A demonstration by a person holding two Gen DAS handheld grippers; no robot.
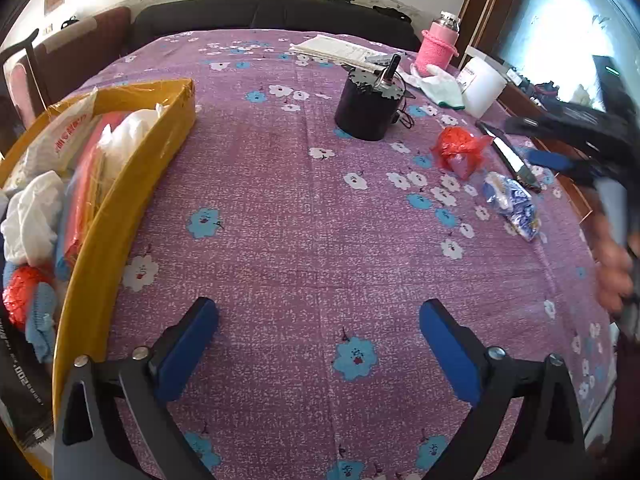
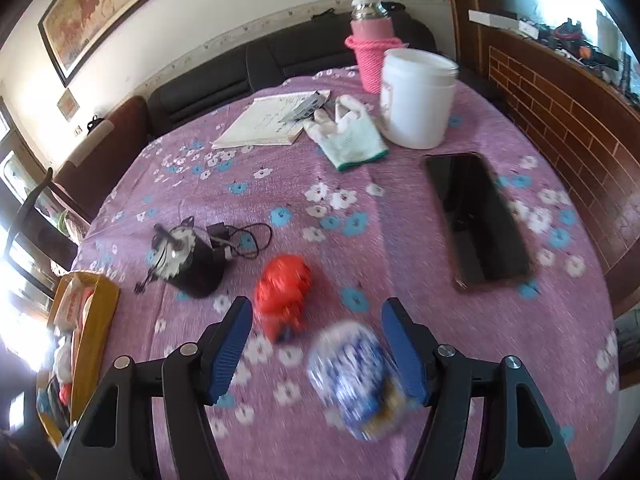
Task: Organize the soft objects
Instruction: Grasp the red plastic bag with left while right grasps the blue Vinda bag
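Note:
A yellow box (image 1: 132, 184) at the left of the purple flowered table holds several soft things: white cloths, plastic bags, a blue knit piece and a red crumpled bag. A red crumpled bag (image 1: 458, 148) (image 2: 284, 292) and a blue-and-white packet (image 1: 510, 204) (image 2: 356, 372) lie on the cloth at the right. My left gripper (image 1: 318, 346) is open and empty over bare cloth beside the box. My right gripper (image 2: 318, 344) is open, jaws wide, with the blue-and-white packet between the fingers and the red bag just ahead. It also shows in the left wrist view (image 1: 548, 160).
A black motor (image 1: 368, 104) (image 2: 188, 260) with a cord stands mid-table. A white glove (image 2: 348, 132), notebook (image 2: 272, 118), white tub (image 2: 416, 96), pink bottle (image 2: 370, 52) and black phone (image 2: 476, 220) lie further back. A dark sofa stands behind.

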